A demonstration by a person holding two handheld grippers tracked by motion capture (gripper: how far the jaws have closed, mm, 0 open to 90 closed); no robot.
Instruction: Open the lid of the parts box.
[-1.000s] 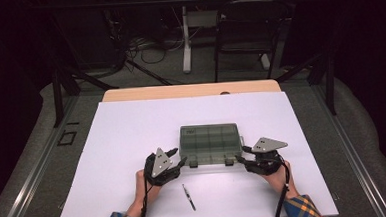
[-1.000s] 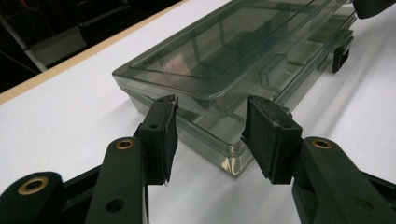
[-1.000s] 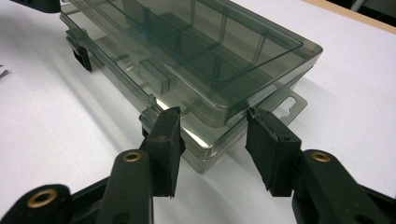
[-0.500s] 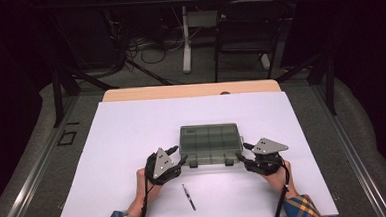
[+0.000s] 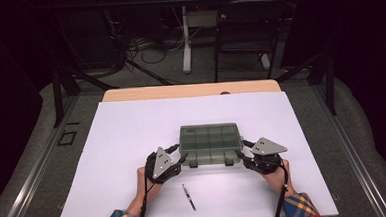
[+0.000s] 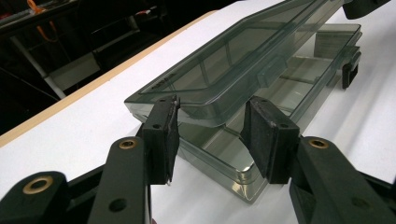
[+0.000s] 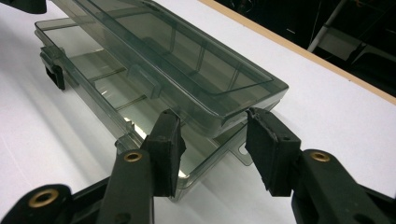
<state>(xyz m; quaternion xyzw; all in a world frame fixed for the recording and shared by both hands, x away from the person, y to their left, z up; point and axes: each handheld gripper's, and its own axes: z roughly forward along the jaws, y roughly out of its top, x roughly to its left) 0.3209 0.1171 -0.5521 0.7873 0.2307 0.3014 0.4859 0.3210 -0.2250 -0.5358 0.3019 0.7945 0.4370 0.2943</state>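
we have a smoky clear plastic compartment box [image 5: 210, 144] lying near the front middle of the white bench [image 5: 132, 126], its long axis running left to right across us, hinge at the far side and the two dark latches on the edge facing us. the lid [image 6: 233, 56] stands partly raised off the tray [image 6: 285, 93], tilted up along the near edge.

the left hand-held gripper [image 5: 176, 157] sits at the box's left short end and the right hand-held gripper [image 5: 244, 153] at its right short end, each pointing inward along that long axis, so the box lies straight between them and neither hand is nearer than the other. in the left gripper view the lid's corner reaches in between the two pads [image 6: 163, 135]; the right gripper view gives the mirror of it at the other corner. both stand about half open around the lid's corners, and both have just been closing a little. we cannot tell whether the pads truly pinch the lid or only prop it.

a pen [image 5: 188, 197] lies apart on the bench, nearer us.

we judge the coming move turns on both ends lifting evenly about the far hinge.
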